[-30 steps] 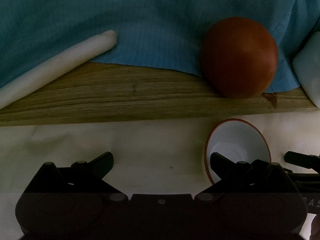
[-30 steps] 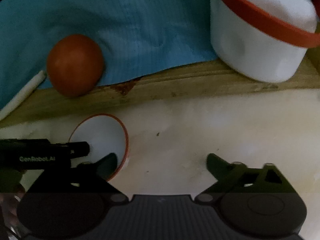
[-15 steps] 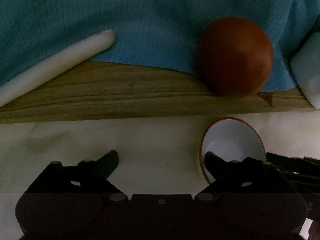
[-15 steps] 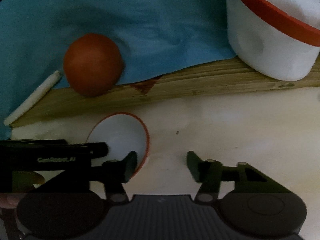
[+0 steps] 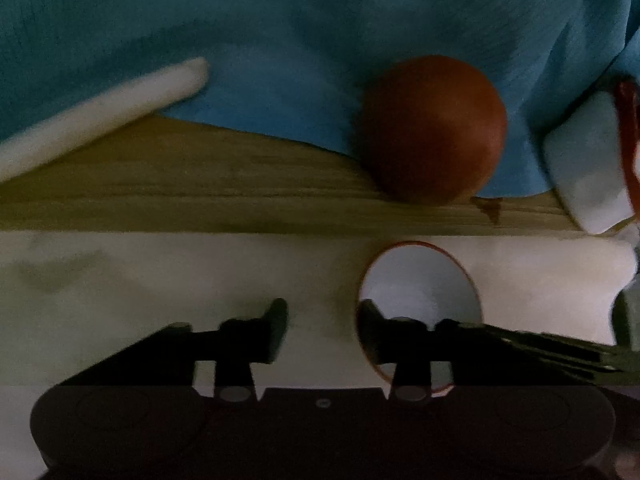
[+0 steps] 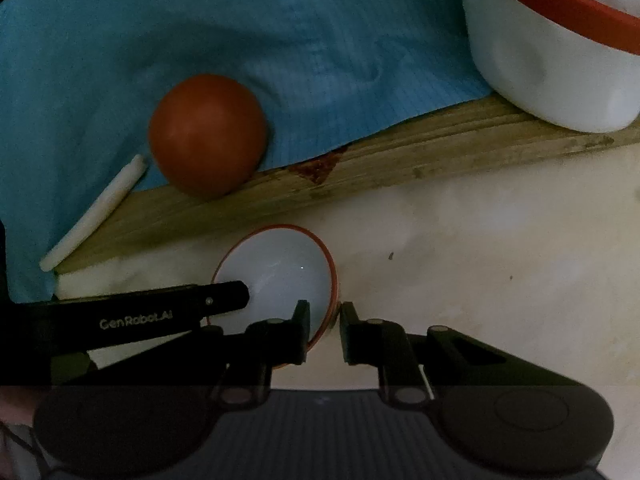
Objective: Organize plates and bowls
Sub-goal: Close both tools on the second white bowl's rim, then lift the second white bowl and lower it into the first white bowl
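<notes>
Both tools work the small bowl point(image 6: 280, 272): my right tool point(image 6: 325, 330) pinches its rim, left tool point(image 5: 322, 328) gapes, so next I lift.

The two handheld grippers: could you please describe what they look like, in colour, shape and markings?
Both are matte black. The right gripper has two flat upright fingers on angular linkage arms with round silver pivot pins, above a dark ribbed body between two round housings. The left gripper has the same build; seen from the right wrist, its finger is a rounded bar with white "GenRobot.AI" lettering.
</notes>
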